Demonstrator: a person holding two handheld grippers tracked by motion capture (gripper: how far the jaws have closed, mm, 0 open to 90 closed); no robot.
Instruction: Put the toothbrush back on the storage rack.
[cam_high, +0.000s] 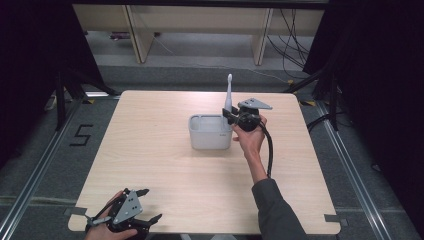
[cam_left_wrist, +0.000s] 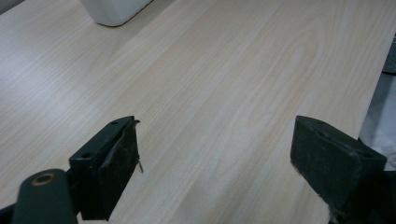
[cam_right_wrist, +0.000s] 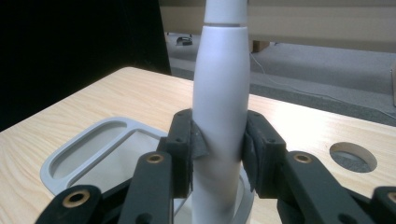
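White plastic electric toothbrush (cam_high: 229, 95) stands upright, clamped in the right gripper (cam_high: 231, 116) over the grey holder's (cam_high: 210, 132) right end; left gripper (cam_high: 150, 205) gapes, far off.

A holder (cam_high: 210, 132) stood on the desk (cam_high: 165, 165), past the middle toward the far edge. A toothbrush (cam_high: 228, 95) stood upright at the holder's right end, its head above the rim. The right claw (cam_high: 229, 116) sat just right of the holder, its jaws on either side of the toothbrush's body and pressed against it (cam_right_wrist: 219, 130). The left claw (cam_high: 145, 205) lay at the desk's near left corner, well apart from the holder, jaws wide over bare desk (cam_left_wrist: 210, 116). A hole (cam_right_wrist: 353, 157) in the desk lay to the right of the toothbrush in the right gripper view. Beyond the far edge stood a bench (cam_high: 200, 20) on the floor.
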